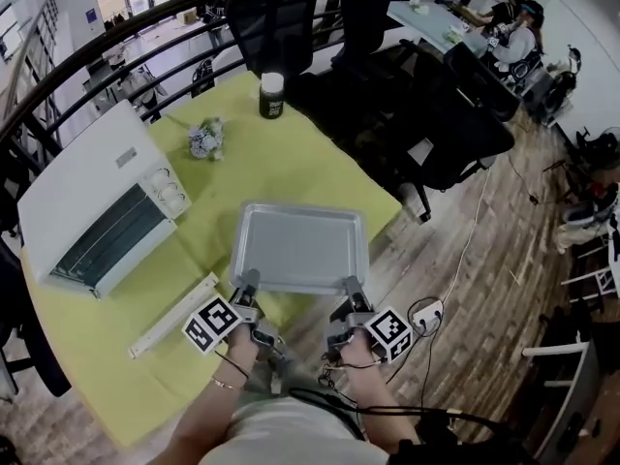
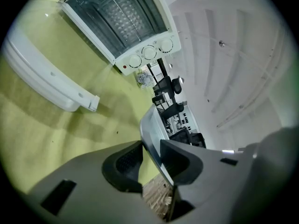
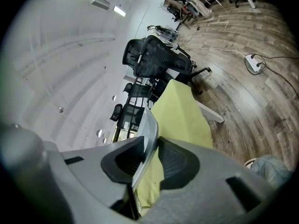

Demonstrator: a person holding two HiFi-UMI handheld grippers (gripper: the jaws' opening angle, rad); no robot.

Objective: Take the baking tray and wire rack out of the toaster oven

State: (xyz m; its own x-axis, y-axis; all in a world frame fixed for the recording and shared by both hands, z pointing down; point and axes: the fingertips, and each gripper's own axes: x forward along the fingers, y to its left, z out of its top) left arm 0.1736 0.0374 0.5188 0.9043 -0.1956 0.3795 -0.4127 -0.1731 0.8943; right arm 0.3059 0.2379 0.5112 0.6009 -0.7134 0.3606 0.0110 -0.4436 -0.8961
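From the head view I see the baking tray (image 1: 298,247) out of the toaster oven (image 1: 97,211), off to its right over the green tablecloth (image 1: 291,163); I can't tell whether it rests there or hangs just above. The left gripper (image 1: 248,281) and the right gripper (image 1: 351,287) both meet its near edge, but that view doesn't show the jaws' bite. The left gripper view does: the jaws are clamped on the tray's thin rim (image 2: 148,136), with the oven's three knobs (image 2: 149,53) and a long white strip (image 2: 44,76) lying beyond. The right gripper view shows the same pinch on the rim (image 3: 148,129), plus a black office chair (image 3: 154,59) and a power strip (image 3: 254,62) on the wood floor.
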